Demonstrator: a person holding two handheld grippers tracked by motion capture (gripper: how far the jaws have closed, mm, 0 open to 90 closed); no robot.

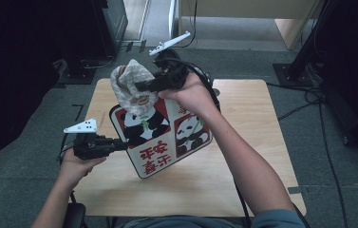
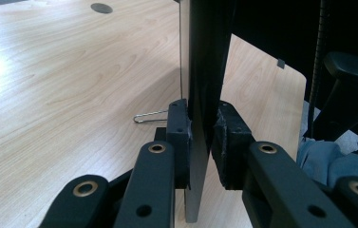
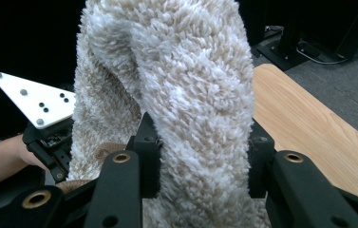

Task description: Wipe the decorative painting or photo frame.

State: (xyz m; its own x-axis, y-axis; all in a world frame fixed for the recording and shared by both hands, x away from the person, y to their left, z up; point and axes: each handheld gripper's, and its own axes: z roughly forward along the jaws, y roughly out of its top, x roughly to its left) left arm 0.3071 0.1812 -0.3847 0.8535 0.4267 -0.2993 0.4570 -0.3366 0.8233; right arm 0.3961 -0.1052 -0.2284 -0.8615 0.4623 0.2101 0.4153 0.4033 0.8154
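Two grippers busy over the table [image 1: 243, 180]: left gripper [image 1: 119, 144] w/ fingers [image 2: 179, 137] clamped on the left edge of the panda board [image 1: 162, 137], held tilted above the wood; right gripper [image 1: 141, 85] fingers [image 3: 148, 156] clamped on the fluffy beige cloth [image 1: 130, 85], bunched at the board's top corner.

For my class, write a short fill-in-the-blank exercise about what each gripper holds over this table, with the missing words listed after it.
1. The left gripper is shut on the edge of a board printed with two black-and-white ____.
2. The right gripper is shut on a fluffy beige ____.
3. The fluffy cloth is held at the board's ____ edge in the high view.
4. Both are held over a ____ table.

Missing words: pandas; cloth; top; wooden
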